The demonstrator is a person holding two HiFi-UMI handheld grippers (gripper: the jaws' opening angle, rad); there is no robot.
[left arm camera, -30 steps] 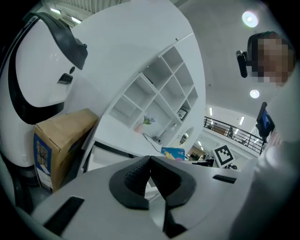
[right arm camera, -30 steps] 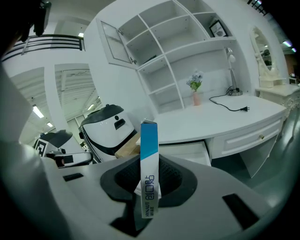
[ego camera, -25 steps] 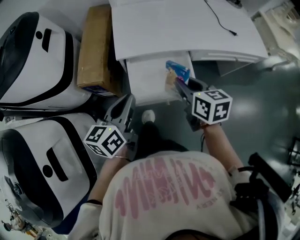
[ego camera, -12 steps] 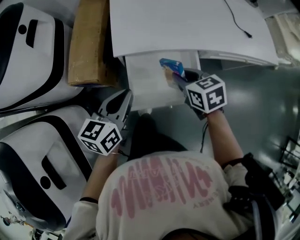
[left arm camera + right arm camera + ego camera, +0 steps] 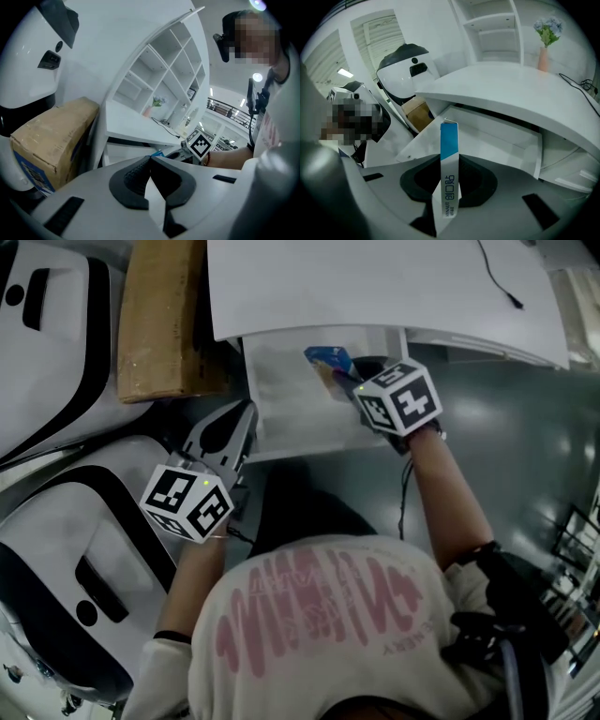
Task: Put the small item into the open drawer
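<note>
A slim blue-and-white box (image 5: 448, 173) stands upright between the pads of my right gripper (image 5: 450, 161), which is shut on it. In the head view this gripper (image 5: 342, 381) holds the box (image 5: 328, 359) over the right part of the open white drawer (image 5: 281, 404), just under the desk's edge. The drawer's inside (image 5: 487, 136) looks bare in the right gripper view. My left gripper (image 5: 223, 430) hangs lower left of the drawer, beside its front corner. Its jaws (image 5: 150, 158) meet at the tips with nothing between them.
A white desk top (image 5: 375, 282) with a black cable (image 5: 497, 277) spans above the drawer. A cardboard box (image 5: 164, 320) stands left of it, next to white-and-black robot shells (image 5: 56, 549). Behind are white shelves (image 5: 164, 70) and a pink vase with flowers (image 5: 547, 44).
My right gripper has carried the box up and left, further in over the drawer. The left gripper has kept its place beside the drawer's front corner.
</note>
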